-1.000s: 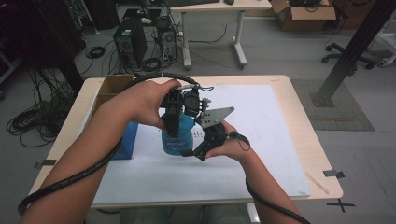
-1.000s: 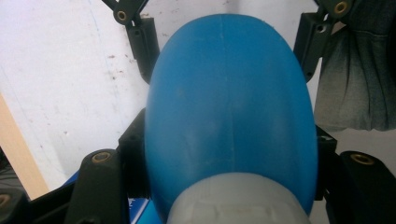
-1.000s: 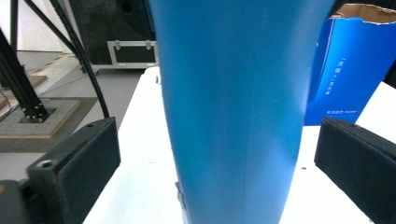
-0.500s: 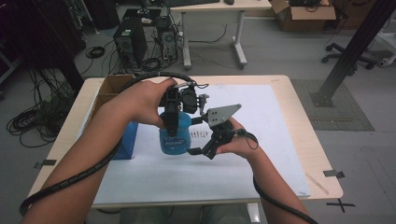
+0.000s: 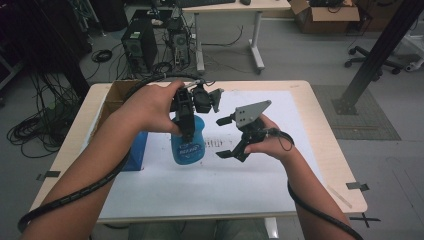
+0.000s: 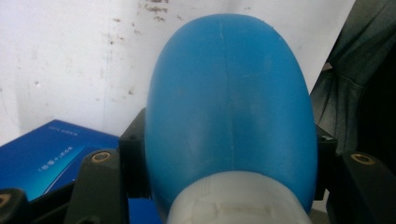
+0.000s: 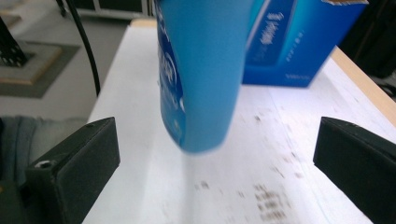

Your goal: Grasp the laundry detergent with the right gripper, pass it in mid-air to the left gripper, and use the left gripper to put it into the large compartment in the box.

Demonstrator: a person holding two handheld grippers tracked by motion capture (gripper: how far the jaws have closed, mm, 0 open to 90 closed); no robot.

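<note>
One smooth, rounded blue plastic bottle beside a glossy blue box.

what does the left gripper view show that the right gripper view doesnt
Left gripper view: the blue bottle's white neck clamped in the left gripper, seen from above, and dark cloth at the right edge.
Right gripper view: the right gripper's jaws spread wide with nothing gripped, the bottle's printed side, and a black cable.
Both: the bottle, the blue box and the stained white sheet.
</note>
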